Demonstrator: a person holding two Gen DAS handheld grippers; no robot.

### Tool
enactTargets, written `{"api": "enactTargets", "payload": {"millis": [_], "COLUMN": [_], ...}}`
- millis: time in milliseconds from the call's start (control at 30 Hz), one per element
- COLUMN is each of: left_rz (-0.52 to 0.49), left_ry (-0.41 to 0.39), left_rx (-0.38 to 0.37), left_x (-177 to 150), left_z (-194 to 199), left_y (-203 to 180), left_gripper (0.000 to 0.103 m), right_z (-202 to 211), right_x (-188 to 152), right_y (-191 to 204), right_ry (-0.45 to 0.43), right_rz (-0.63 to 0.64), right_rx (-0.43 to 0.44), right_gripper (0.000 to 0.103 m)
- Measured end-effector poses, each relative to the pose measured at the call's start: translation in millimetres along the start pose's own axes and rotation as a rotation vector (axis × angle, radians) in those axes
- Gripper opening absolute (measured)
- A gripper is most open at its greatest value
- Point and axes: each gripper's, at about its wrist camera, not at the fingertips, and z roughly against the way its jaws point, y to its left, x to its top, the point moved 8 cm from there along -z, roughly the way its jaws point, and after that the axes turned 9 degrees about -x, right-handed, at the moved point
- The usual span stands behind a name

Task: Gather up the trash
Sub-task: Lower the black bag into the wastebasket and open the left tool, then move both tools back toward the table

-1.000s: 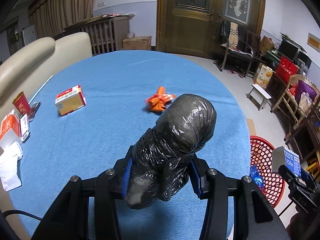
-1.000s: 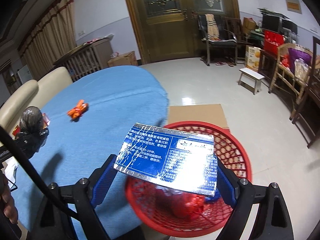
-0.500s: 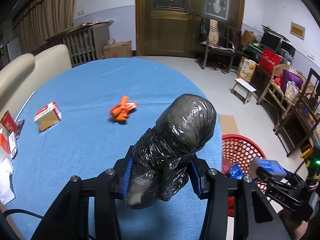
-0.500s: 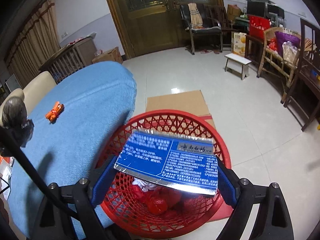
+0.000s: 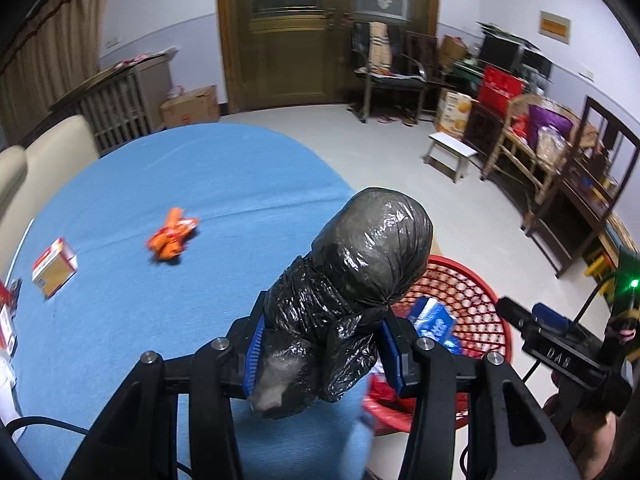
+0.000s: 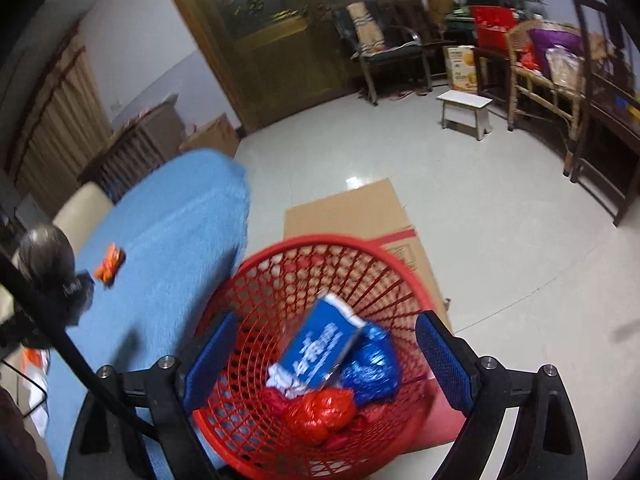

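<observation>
Black bag (image 5: pixel 352 280): clamped in left gripper (image 5: pixel 320 354), long axis pointing up and away toward the basket (image 5: pixel 480 300), held above the blue bench (image 5: pixel 160 200) edge. Right gripper (image 6: pixel 324 356): spread wide, empty, over the basket. Right view alone shows the blue box (image 6: pixel 320 346) lying tilted inside on red and blue wrappers; left view alone shows a small carton (image 5: pixel 54 266) on the bench

Wooden double door (image 5: pixel 324 32), white stool (image 6: pixel 464 114), wicker chair (image 5: pixel 532 152), flattened cardboard (image 6: pixel 352 216)
</observation>
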Motion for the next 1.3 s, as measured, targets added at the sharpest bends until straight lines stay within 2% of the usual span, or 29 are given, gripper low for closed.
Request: {"api": "enactTargets", "payload": {"millis": [200,467,567,633,800,933,1000,1300], "left_rz": [-0.062,-0.118,-0.116,-0.101,-0.086,-0.053,-0.016,0.220], "left_ry": [0.036,0.095,0.135,0.149,0.156,0.111,0.087,0.023], "left_rx": [-0.055,-0.116,-0.146,-0.152,-0.165,-0.147,-0.114,0.023], "left_x": [-0.4,-5.2,-10.7,-12.1,-13.1,-11.4,-11.7,-42.5], "left_z": [-13.9,-33.3,-41.7,-44.6,-39.7,-18.4,-6.6,36.5], "left_y": [-38.8,-76.7,-83.8,-81.9,-75.9,-50.8,-28.4,85.1], "left_gripper": [0.050,0.052,0.060,0.070,0.071,0.071,0.072,0.072], "right_z": [12.7,16.2,19.5,22.5,26.9,31.1,32.9,34.7], "right_x": [15.8,22.2,24.4,26.2,29.0,31.0,31.8,27.3], "right_y": [-34.0,-68.0,-73.1,-76.7,-82.3,-75.0,-69.2,-1.4], "right_ry": [-0.039,-0.045,-0.055,-0.062,-0.070,-0.072,-0.075,-0.056], "right_rz": [-0.094,-0.188,-0.200,-0.209,-0.232,-0.224,-0.215,-0.115], "right_rx": [-0.016,-0.023,-0.020,-0.018,-0.016,-0.004,0.004,0.086], "right_gripper": [0.093,0.093,0.093,0.093,0.093,0.093,0.093,0.093]}}
